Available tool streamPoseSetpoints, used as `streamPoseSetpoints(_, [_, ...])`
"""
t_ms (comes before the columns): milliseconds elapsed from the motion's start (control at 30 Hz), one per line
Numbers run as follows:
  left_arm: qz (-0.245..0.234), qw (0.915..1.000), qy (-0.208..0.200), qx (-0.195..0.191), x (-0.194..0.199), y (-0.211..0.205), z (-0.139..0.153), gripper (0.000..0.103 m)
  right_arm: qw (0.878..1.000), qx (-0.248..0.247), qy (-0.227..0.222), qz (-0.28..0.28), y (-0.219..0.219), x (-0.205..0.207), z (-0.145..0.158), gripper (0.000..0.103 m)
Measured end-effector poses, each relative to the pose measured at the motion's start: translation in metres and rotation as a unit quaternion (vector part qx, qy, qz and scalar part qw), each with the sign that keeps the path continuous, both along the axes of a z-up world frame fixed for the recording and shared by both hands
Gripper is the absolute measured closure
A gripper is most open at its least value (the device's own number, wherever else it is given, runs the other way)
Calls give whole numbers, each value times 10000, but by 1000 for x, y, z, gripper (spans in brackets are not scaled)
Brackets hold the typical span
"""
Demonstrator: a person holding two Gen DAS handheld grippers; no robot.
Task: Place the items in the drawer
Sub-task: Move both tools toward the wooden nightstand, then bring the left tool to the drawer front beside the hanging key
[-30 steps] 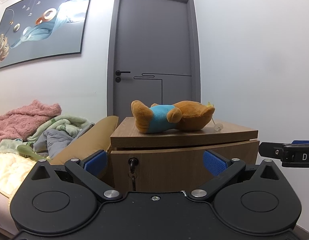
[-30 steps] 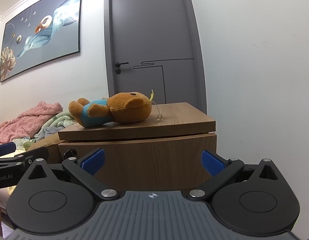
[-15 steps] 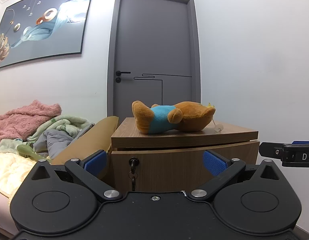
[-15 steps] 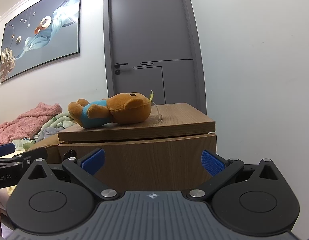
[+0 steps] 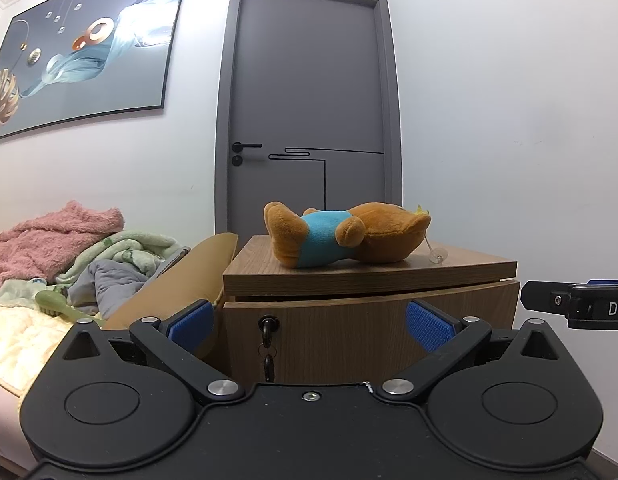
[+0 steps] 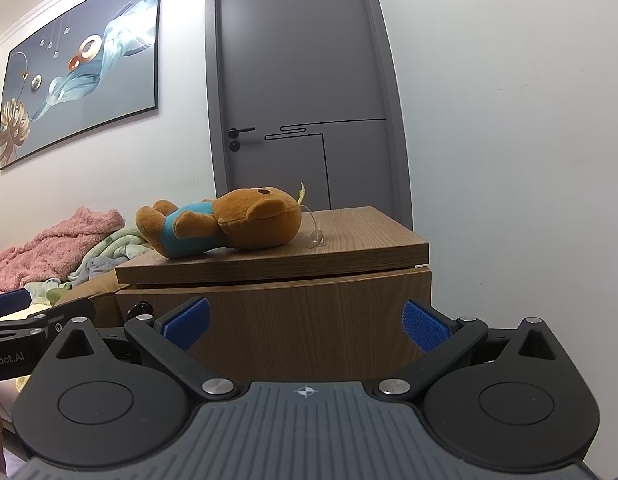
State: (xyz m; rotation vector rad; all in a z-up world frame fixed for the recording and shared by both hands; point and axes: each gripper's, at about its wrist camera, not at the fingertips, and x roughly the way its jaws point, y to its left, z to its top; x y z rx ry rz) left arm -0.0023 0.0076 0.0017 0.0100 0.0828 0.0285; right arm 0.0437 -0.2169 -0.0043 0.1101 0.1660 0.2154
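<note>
Lying atop the nightstand point(image 5: 369, 276) above its closed drawer point(image 5: 369, 332), plush bear point(image 5: 345, 234); both hand-held grippers gape empty.

You get bright, even indoor light and sharp focus; glare washes over the framed picture point(image 5: 85, 60), and fisheye distortion bows the door point(image 6: 305, 88) at the edges.

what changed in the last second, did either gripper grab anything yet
Almost nothing. The left gripper and right gripper both hang open and empty in front of the nightstand, with only a slight drift of view. The plush bear lies on top as before, and the drawer stays shut with its key in the lock.
</note>
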Motion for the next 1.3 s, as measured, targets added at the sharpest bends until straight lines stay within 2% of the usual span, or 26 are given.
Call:
streamPoseSetpoints(267, [15,10000,-2,-43,-1,2,0,1,10000,67,5,-8,-4,-1,0,0])
streamPoseSetpoints(533, [289,9994,-99,-174,-6,12,-1,1,9998,186,4,22,-10,-1,1,0])
streamPoseSetpoints(667, [455,9988,-156,-23,-9,14,-1,1,9991,422,6,80,-16,-1,0,0])
streamPoseSetpoints(767, [272,9995,-150,58,-11,12,-2,1,9964,797,52,279,-23,0,-5,0])
streamPoseSetpoints(833, [119,9994,-232,244,-15,8,-3,1,9949,927,42,387,-27,1,-7,0])
streamPoseSetpoints(933, [-94,9979,-451,453,-24,3,-2,1,9969,729,-109,287,-30,2,-6,0])
streamPoseSetpoints(1033, [-56,9974,-480,536,-17,4,-5,1,9974,565,-350,262,-35,4,-5,0])
streamPoseSetpoints(1133, [29,9971,-469,603,-7,5,-9,1,9963,-18,-765,388,-33,4,-6,0])
streamPoseSetpoints(1167, [57,9969,-465,626,-4,5,-11,1,9966,-133,-721,379,-32,7,-5,0])
streamPoseSetpoints(1300, [170,9963,-449,715,10,6,-16,1,9970,163,-498,568,-36,19,-3,0])
